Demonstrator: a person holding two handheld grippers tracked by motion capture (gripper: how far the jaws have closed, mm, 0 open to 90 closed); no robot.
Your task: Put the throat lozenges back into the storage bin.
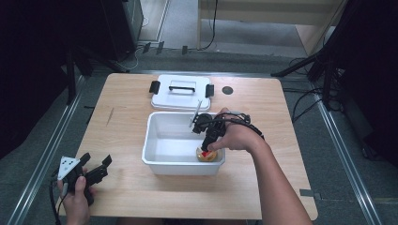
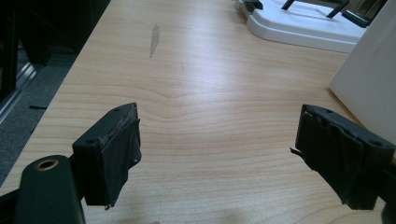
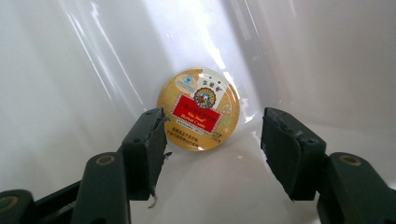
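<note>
A round gold tin with a red label (image 3: 198, 109) leans at the bottom of the white plastic bin (image 1: 183, 168), against its near right wall (image 3: 70, 70). My right gripper (image 3: 215, 126) reaches down into the bin, with its jaws apart and the tin just beyond their tips, untouched. In the high view the right gripper (image 1: 208, 143) stands right above the tin (image 1: 206, 154). My left gripper (image 1: 96, 166) rests low at the table's near left corner, open and holding nothing (image 2: 217, 121).
The bin's white lid (image 1: 180, 93) with black handle and clips lies flat behind the bin. A small dark disc (image 1: 227, 90) sits to the lid's right. The bin's side (image 2: 369, 84) and the lid (image 2: 303, 28) stand ahead of the left gripper.
</note>
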